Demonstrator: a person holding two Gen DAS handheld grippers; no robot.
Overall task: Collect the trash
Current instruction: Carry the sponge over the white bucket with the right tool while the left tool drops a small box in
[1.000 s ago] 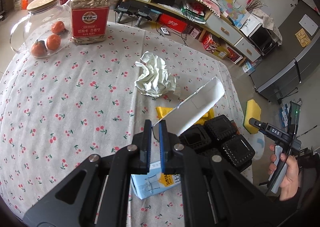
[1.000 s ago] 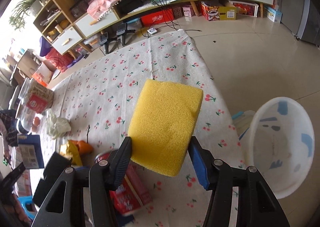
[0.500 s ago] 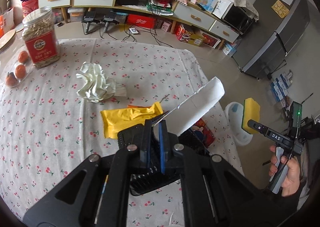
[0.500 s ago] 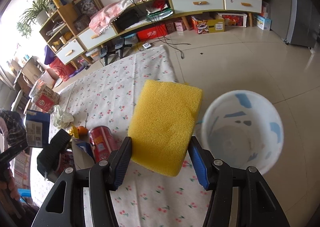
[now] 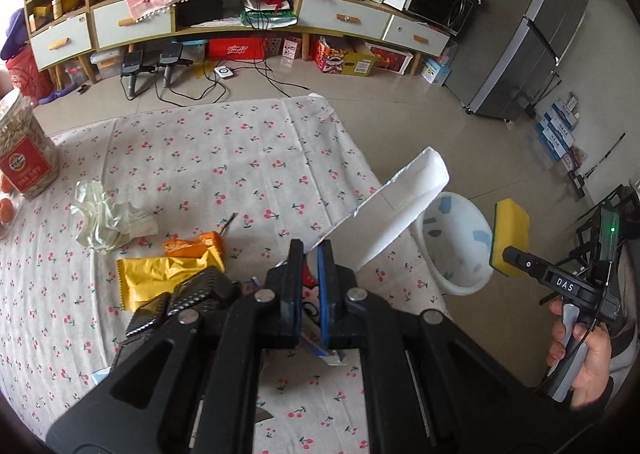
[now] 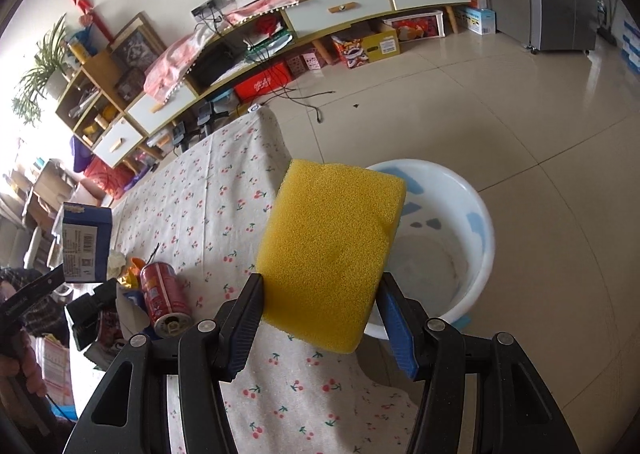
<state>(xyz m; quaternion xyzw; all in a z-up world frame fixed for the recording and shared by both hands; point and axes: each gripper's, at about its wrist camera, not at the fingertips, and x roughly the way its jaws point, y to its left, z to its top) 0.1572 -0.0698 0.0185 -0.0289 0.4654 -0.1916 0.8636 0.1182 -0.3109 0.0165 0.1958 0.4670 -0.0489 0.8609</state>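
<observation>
My right gripper is shut on a yellow sponge, held over the near rim of the white bin that stands on the floor beside the table. The sponge and bin also show in the left wrist view. My left gripper is shut on the flap of a blue-and-white carton, held above the table; the carton also shows in the right wrist view. On the cherry-print tablecloth lie a crumpled tissue, a yellow wrapper, orange peel and a red can.
A black mesh object lies on the table by my left gripper. A jar of nuts stands at the table's far left. A long cabinet and a grey fridge stand across the tiled floor.
Both grippers have swung right toward the table's end. The bin now lies right under the sponge. The carton has moved with my left gripper toward the bin.
</observation>
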